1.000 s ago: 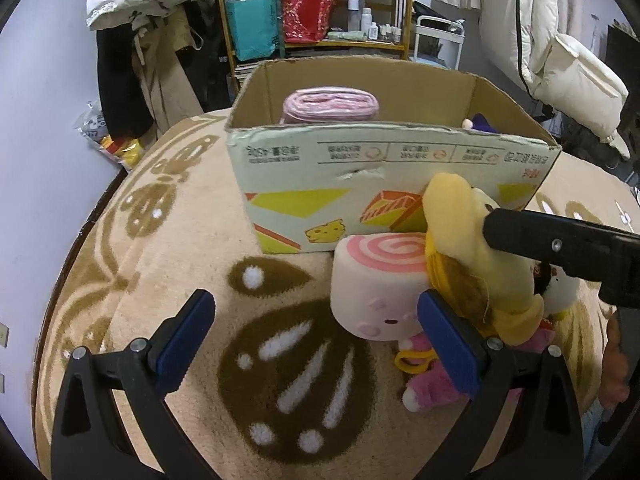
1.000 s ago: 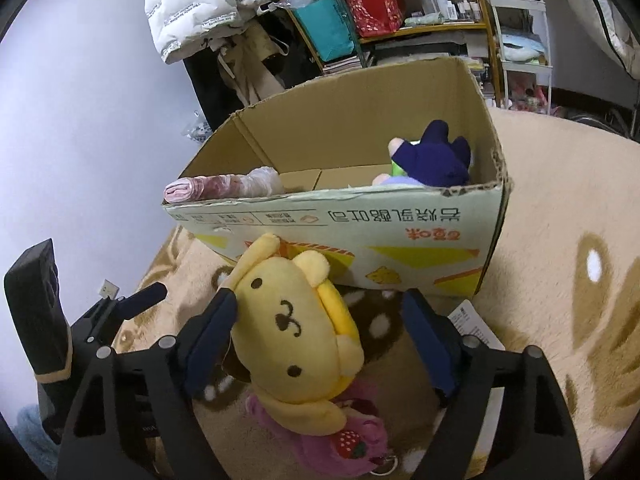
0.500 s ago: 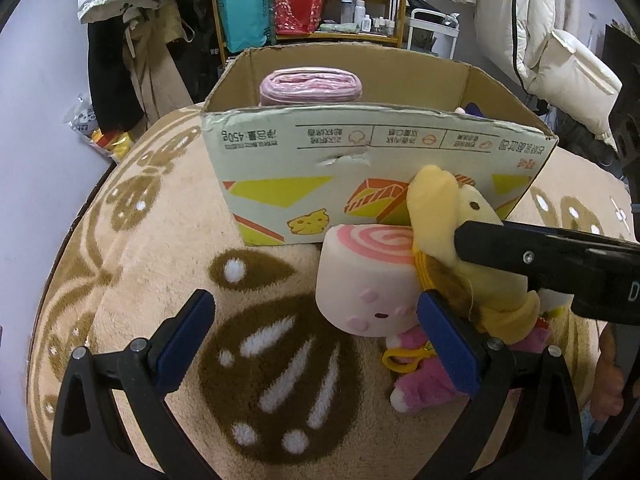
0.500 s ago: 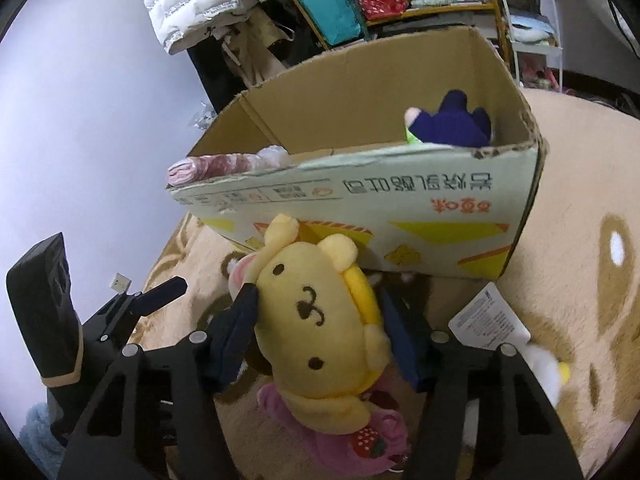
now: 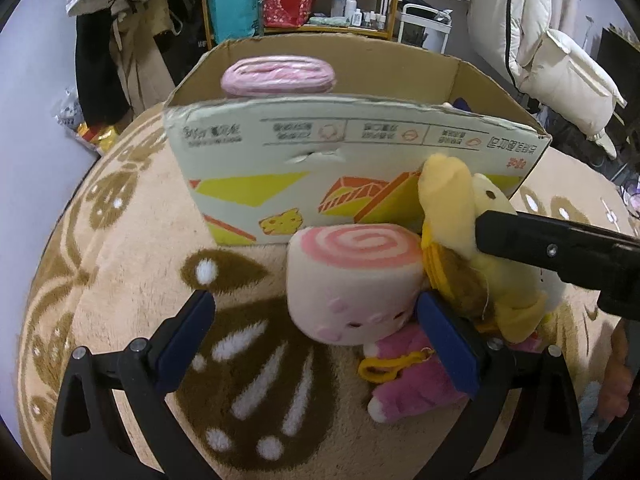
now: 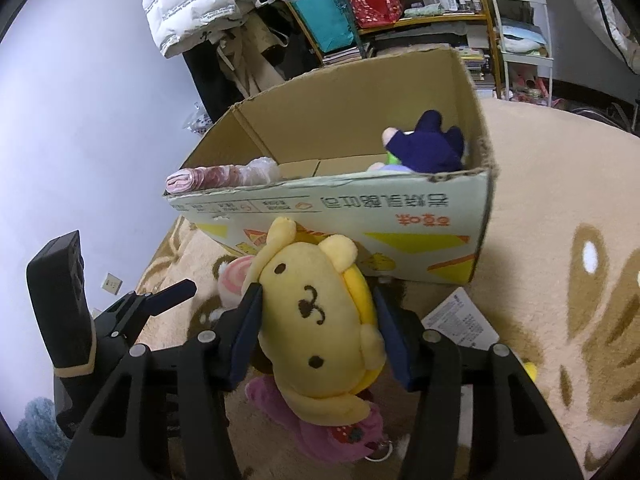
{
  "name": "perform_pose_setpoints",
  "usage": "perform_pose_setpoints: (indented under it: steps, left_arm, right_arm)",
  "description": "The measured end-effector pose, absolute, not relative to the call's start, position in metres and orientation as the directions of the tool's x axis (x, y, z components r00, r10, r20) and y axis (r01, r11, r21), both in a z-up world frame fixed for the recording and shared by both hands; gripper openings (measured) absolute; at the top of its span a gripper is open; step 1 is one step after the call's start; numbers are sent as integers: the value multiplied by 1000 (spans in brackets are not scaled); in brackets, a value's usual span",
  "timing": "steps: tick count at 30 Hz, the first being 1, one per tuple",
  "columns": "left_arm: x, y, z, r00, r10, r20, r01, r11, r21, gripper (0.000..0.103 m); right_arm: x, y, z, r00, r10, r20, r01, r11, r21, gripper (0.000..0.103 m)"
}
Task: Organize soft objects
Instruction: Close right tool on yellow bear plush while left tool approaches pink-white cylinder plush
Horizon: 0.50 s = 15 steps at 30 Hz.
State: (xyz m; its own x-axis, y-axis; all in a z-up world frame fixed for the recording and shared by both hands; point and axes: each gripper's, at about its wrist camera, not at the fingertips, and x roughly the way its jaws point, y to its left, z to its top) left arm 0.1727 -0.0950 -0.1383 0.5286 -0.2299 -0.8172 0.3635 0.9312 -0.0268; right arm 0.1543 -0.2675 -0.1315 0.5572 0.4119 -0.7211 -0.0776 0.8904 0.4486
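Two grippers work at a heap of plush toys lying on the rug against the near wall of the box. The right gripper has just been closing, and its blue pads now pinch the head of the yellow dog from both sides. Beneath the dog lies a pink plush with a key ring, touching it. The left gripper stands spread: its right pad sits between the swirl roll and the dog, its left pad well clear over bare rug, so it grips nothing. Inside the box a pink bundle fills the left end and a navy plush the right, with free floor between. Risks, as judged: the grip is on the soft head only, so the body may sag and slip out on the lift; the pink plush may drag up with the dog if snagged; the dog stands close to the box wall and may catch its rim; the left pad, wedged beside the dog, may obstruct its rise.
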Motion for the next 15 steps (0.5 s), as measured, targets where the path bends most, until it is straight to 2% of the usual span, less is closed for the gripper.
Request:
perform_pose_setpoints:
  steps: [11, 15]
  left_arm:
    - [177, -106, -147, 536, -219, -816, 365, 931, -10, 98]
    - [181, -101, -149, 514, -263, -817, 354, 932, -77, 77]
  right_arm:
    - [157, -273, -136, 554, 392, -734, -59, 899, 435, 59]
    - [157, -276, -138, 554, 384, -739, -50, 901, 430, 59]
